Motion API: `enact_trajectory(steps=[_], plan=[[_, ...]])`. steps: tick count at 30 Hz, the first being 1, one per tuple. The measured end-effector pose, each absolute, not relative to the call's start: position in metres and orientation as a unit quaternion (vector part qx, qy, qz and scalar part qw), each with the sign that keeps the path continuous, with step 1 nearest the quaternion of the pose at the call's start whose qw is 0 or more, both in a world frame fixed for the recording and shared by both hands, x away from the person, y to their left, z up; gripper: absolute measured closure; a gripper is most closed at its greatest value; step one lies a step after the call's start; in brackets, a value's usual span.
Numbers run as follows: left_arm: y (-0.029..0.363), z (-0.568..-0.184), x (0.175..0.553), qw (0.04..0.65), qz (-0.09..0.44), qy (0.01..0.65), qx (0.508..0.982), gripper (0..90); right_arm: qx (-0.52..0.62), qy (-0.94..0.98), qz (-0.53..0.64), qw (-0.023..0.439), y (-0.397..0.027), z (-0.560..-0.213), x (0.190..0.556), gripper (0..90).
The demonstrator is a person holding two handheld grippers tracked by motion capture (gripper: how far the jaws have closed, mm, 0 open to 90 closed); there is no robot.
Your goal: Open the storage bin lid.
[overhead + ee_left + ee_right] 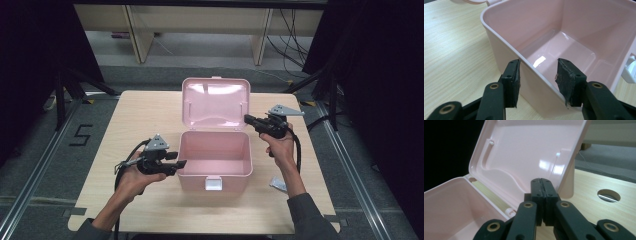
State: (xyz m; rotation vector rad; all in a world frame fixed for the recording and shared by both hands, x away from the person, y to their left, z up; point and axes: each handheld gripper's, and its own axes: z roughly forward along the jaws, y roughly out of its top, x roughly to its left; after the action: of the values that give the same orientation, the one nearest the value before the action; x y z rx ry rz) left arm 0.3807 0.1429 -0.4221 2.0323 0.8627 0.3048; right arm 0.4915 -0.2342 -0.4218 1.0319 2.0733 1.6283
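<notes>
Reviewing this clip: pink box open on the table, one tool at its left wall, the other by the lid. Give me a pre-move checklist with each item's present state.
1. Lid raised, standing upright: ok.
2. Pink box interior free of contents: ok.
3. Left tool straddling the box's left wall, one pad outside, one inside: ok.
4. Left tool's pads pressing on that wall: cannot tell; gaps seem to remain.
5. Right tool shut, nothing between its pads: ok.
6. Right tool touching the lid edge: cannot tell.
</notes>
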Motion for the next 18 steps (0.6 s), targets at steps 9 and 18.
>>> enact_trajectory(steps=[9,18], plan=[[0.144,-0.422,0.381,0.436,0.120,0.348,0.822,54.3,0.377,0.719,0.563,0.154,-0.242,-0.426,0.495,88.4],[0.144,-0.422,0.378,0.435,0.121,0.353,0.820,54.7,0.360,0.730,0.554,0.173,-0.244,-0.411,0.486,85.8]])
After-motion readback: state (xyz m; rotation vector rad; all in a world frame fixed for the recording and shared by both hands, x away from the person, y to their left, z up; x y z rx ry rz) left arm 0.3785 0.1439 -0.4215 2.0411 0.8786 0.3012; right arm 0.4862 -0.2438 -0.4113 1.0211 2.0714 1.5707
